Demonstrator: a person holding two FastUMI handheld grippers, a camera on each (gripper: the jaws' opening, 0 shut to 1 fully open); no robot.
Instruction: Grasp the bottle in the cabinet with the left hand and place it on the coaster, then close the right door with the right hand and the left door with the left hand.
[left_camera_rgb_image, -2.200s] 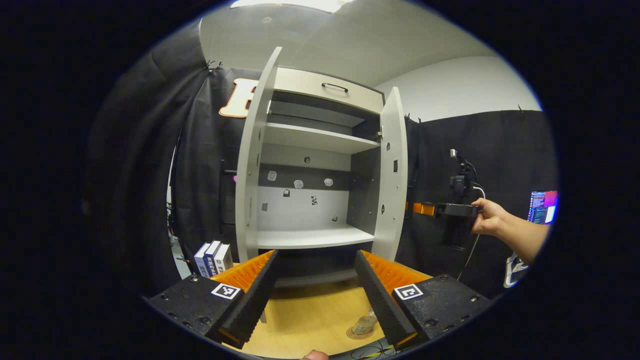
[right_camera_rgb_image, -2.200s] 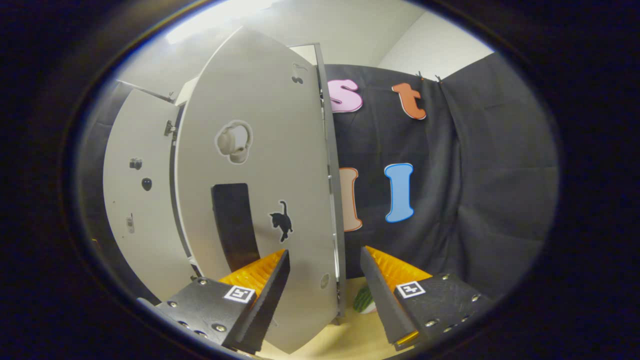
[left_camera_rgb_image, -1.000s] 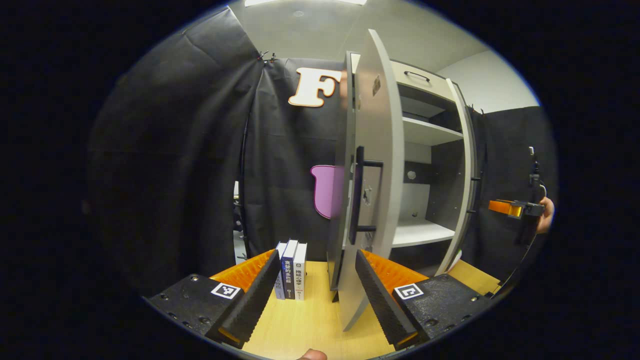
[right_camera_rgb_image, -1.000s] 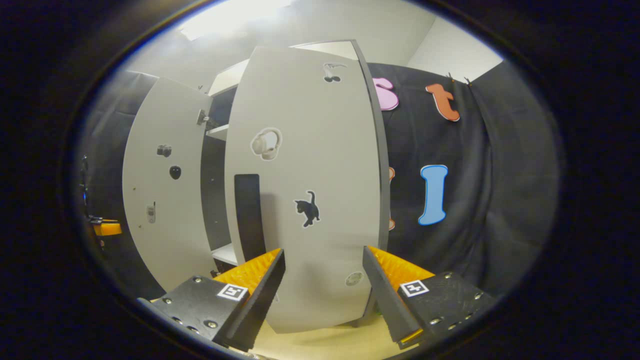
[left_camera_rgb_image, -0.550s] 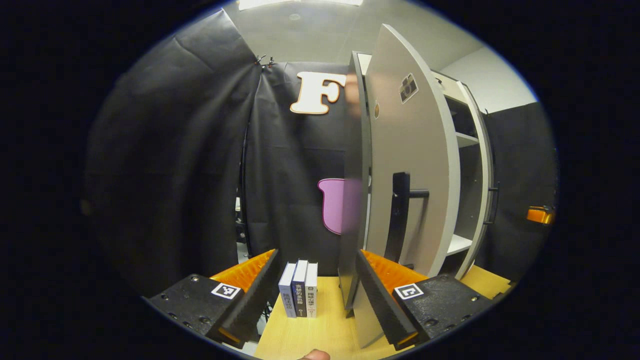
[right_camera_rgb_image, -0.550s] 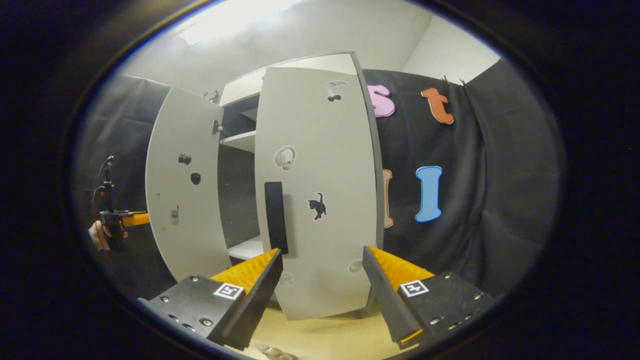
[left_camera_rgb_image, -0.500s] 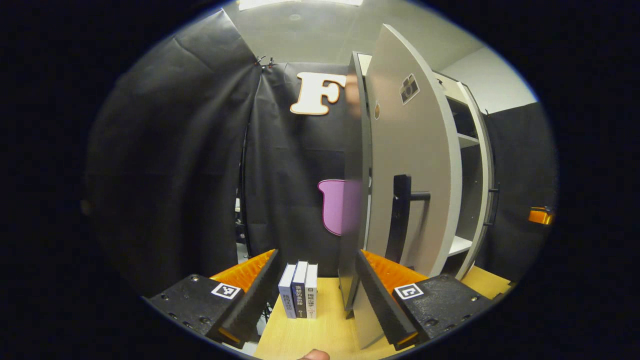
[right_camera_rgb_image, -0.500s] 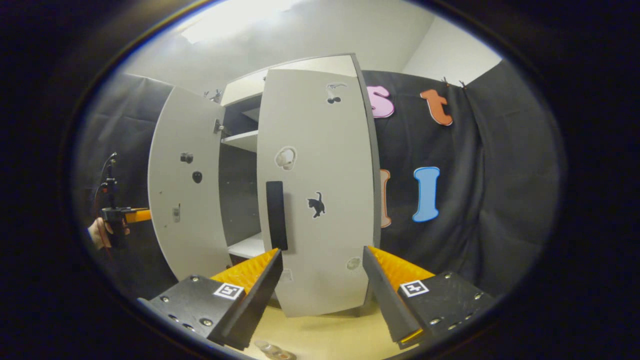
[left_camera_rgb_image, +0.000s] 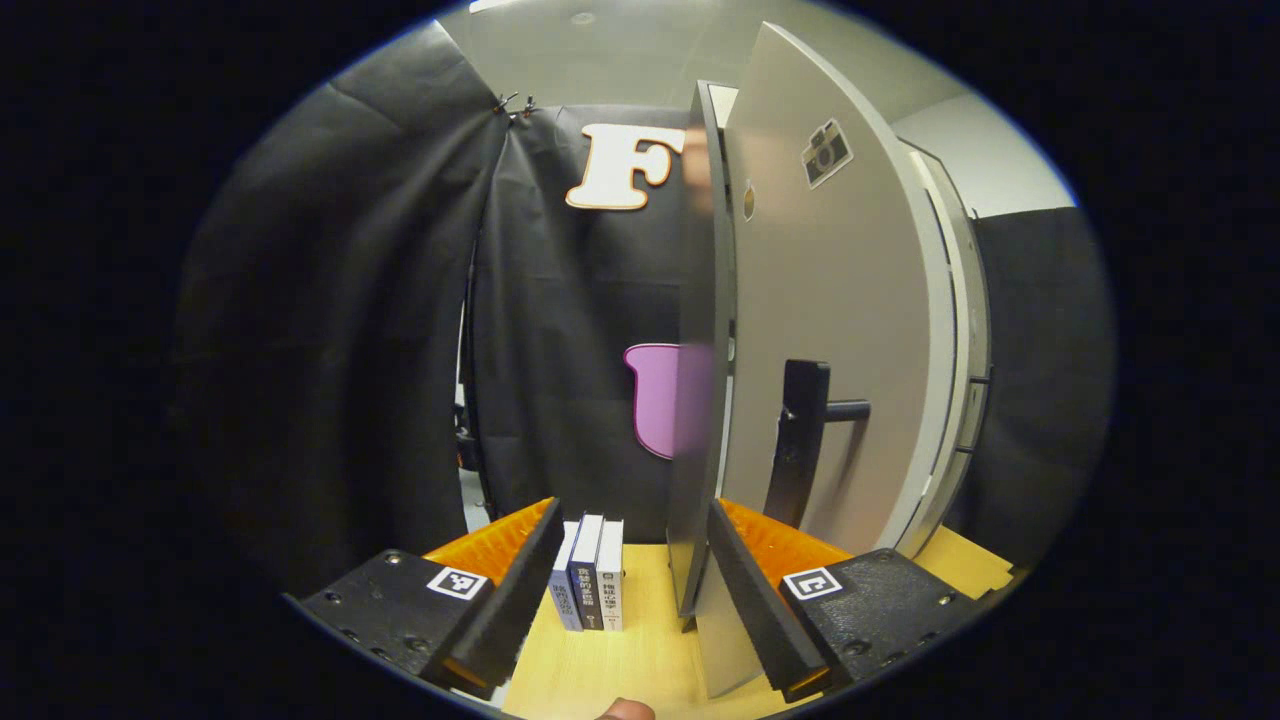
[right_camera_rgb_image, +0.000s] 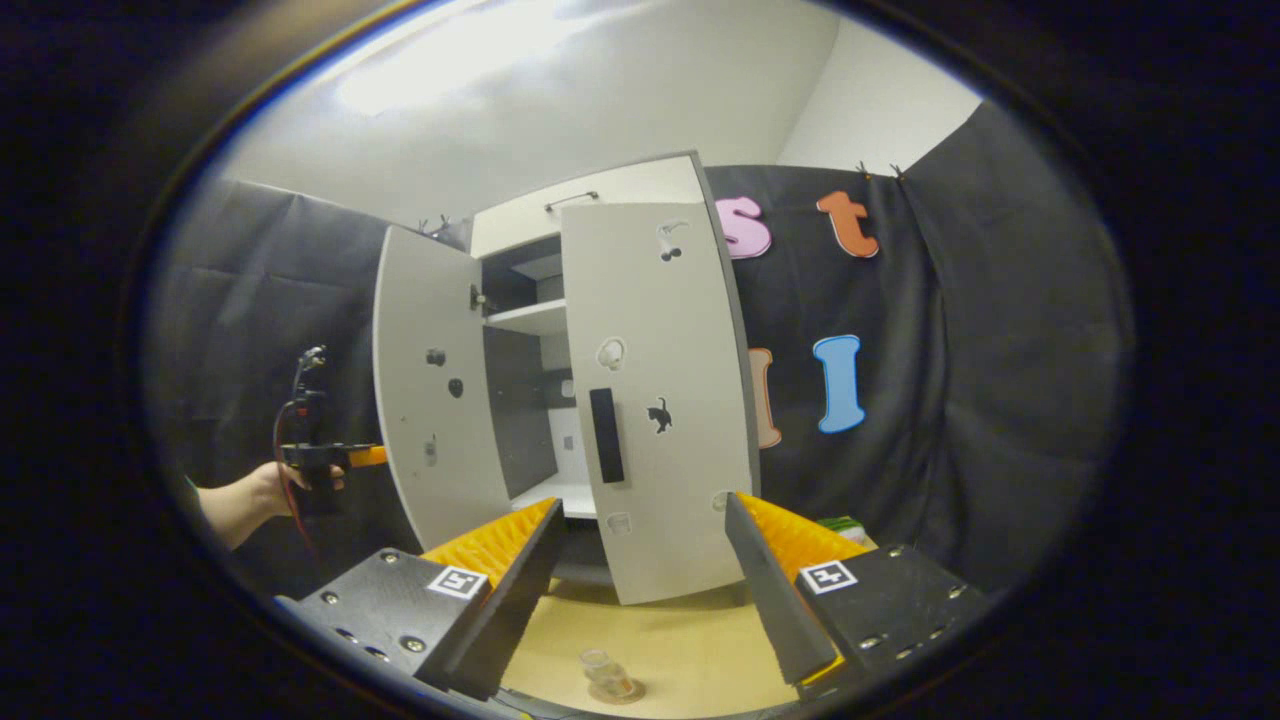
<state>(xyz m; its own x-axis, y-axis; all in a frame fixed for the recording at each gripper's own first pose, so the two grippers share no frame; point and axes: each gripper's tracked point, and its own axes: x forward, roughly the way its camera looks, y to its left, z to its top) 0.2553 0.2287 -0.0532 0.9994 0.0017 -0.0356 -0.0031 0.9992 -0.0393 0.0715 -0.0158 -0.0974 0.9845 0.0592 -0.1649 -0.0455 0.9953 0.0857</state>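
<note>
The bottle (right_camera_rgb_image: 603, 672) stands on the coaster (right_camera_rgb_image: 622, 692) on the wooden table (right_camera_rgb_image: 690, 640), in front of the cabinet (right_camera_rgb_image: 530, 300). The right door (right_camera_rgb_image: 665, 400) looks shut and the left door (right_camera_rgb_image: 425, 400) hangs open. The left gripper (left_camera_rgb_image: 630, 590) is spread wide with nothing in it, right at that door's edge. The right gripper (right_camera_rgb_image: 640, 585) is spread wide too, away from the cabinet

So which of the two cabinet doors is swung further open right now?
The left door, the one without the cat sticker, stands wide open beside the left gripper; the right door is nearly shut.
</note>
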